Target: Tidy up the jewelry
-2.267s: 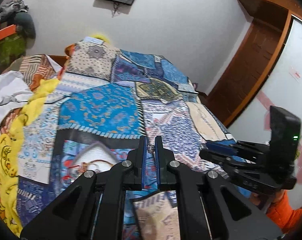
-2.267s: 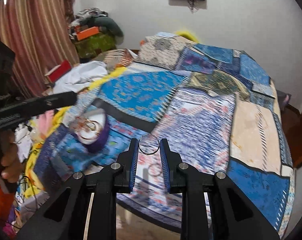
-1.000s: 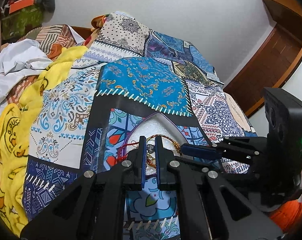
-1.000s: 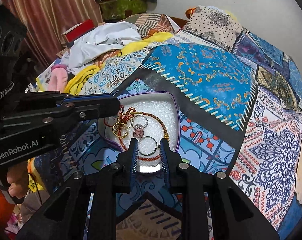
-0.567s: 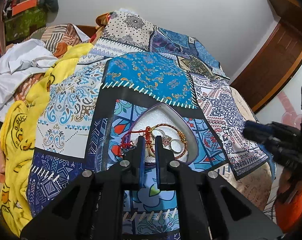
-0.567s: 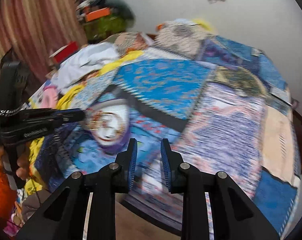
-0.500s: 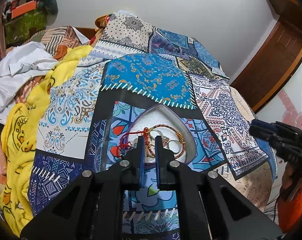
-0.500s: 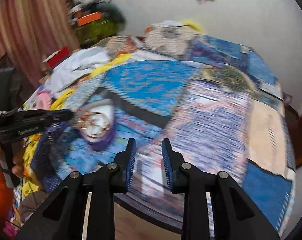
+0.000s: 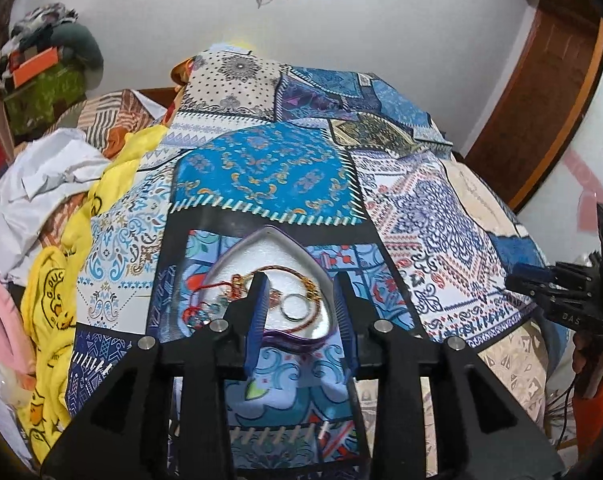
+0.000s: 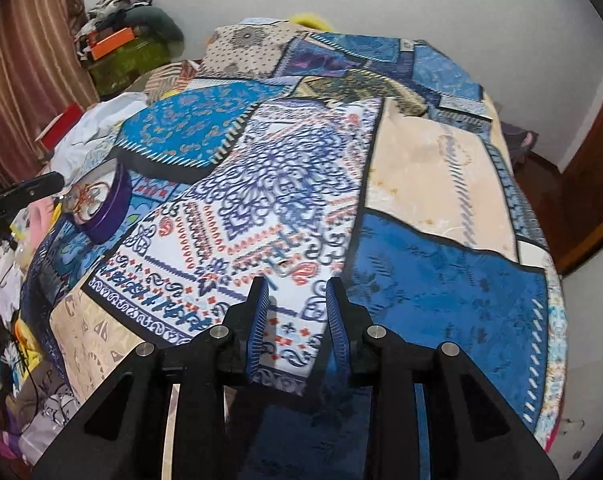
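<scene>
A white heart-shaped tray [image 9: 270, 233] with a purple wall lies on the patchwork bedspread [image 9: 269, 168]. In it are a red-and-gold bracelet [image 9: 286, 269], a silver ring [image 9: 294, 306] and other small pieces. My left gripper [image 9: 299, 286] hovers just above the tray's near edge; its jaws are opening and nothing is between them. My right gripper [image 10: 296, 294] stands open and empty over the bed's right half, far from the tray [image 10: 113, 204]. It shows at the right edge of the left wrist view [image 9: 541, 280]. The left gripper's fingers [image 10: 33, 186] show at the right wrist view's left edge.
A yellow cloth [image 9: 61, 280] and white clothes [image 9: 33, 192] are heaped along the bed's left side. The bed's near edge [image 10: 285, 390] drops off right under my right gripper. A wooden door [image 9: 541, 100] stands at the far right.
The right gripper left its silver ring in the tray and swung away to the right across the bed. The left gripper's jaws went from shut to open above the tray.
</scene>
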The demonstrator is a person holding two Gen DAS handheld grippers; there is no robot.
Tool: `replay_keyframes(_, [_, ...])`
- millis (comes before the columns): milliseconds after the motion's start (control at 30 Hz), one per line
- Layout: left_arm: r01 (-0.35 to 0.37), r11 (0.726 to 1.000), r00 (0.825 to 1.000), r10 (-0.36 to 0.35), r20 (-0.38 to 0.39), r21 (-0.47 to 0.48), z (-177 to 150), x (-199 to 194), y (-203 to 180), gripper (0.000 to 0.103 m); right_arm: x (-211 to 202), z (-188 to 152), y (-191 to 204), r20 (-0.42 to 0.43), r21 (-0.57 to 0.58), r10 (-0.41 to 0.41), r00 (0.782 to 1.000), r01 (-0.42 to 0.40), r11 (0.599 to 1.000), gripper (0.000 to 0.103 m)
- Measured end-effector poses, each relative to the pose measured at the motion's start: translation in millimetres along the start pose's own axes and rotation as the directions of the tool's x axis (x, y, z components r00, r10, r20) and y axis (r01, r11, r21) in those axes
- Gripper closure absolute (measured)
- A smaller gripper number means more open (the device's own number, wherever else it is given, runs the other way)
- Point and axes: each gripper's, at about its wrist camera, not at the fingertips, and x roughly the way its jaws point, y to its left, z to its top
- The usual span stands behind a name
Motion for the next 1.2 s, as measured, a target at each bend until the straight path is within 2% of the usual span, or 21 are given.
replay_keyframes(200, [-0.003,1.0,1.0,0.003,0.003,0.011,-4.6,-3.0,-7.1,0.065,16.1,2.9,5.8,-0.015,-0.009,0.023,1.0,-0.023,1.0,0.076])
replay_keyframes(267, [-0.004,1.0,1.0,0.004,0.005,0.003,-5.2,-3.5,-5.0,0.065,20.1,2.0,6.3,-0.008,-0.014,0.01,1.0,-0.01,1.0,0.079])
replay_keyframes(333, [-0.002,1.0,1.0,0.002,0.006,-0.01,-6.1,-3.9,-1.4,0.065,20.9,1.4,7.3,-0.003,-0.013,0.001,1.0,-0.001,1.0,0.091])
replay_keyframes(367, [0.0,1.0,1.0,0.001,0.007,-0.016,-6.5,-3.9,0.4,0.065,21.3,1.3,7.1,-0.002,-0.01,0.003,1.0,-0.003,1.0,0.093])
replay_keyframes(533, [0.015,0.999,1.0,-0.014,0.01,-0.039,-10.7,-4.5,6.2,0.065,21.5,1.0,11.6,0.007,-0.026,-0.023,1.0,0.024,0.999,0.094])
replay_keyframes(667, [0.022,0.999,1.0,-0.022,0.016,-0.037,-15.3,-8.2,7.8,0.065,14.2,7.8,15.9,0.006,-0.015,0.004,1.0,-0.004,1.0,0.094])
replay_keyframes(800, [0.007,0.999,0.999,-0.006,0.032,-0.032,-17.6,-15.1,13.3,0.065,-5.1,20.5,36.9,0.061,-0.044,0.028,0.998,-0.025,0.999,0.094])
replay_keyframes(967, [-0.008,0.999,0.998,0.011,0.062,-0.053,-19.0,-27.1,28.4,0.065,-23.1,40.9,78.8,0.128,-0.112,0.104,0.986,-0.09,0.99,0.094])
replay_keyframes(1200, [-0.059,0.993,0.995,0.067,0.075,-0.1,-25.2,-37.7,58.1,0.063,-4.7,63.6,135.3,0.123,-0.191,0.205,0.971,-0.18,0.965,0.094])
